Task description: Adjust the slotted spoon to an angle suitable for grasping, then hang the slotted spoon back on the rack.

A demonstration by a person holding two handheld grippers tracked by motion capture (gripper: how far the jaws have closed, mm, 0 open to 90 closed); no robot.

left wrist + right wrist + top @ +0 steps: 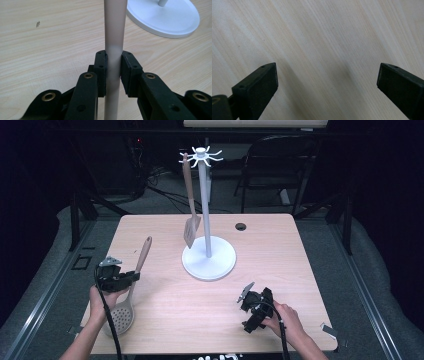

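A slotted skimmer spoon (121, 312) with a brown-tipped handle lies tilted at the table's left; my left gripper (134, 277) is shut on its handle (114, 37), both pads pressing the pale shaft. A white utensil stand (206, 210) with hooked arms on top stands mid-table on a round base (172, 21). A slotted spatula (190, 202) hangs from one of its hooks. My right gripper (246, 295) rests near the front right of the table, its jaws wide open over bare wood (324, 50) with nothing between them.
The light wooden table (270, 265) has a small cable hole (241, 226) at its back right. Dark floor, cables and a folding chair (280, 165) lie beyond the far edge. A person's hands hold both grippers at the front edge.
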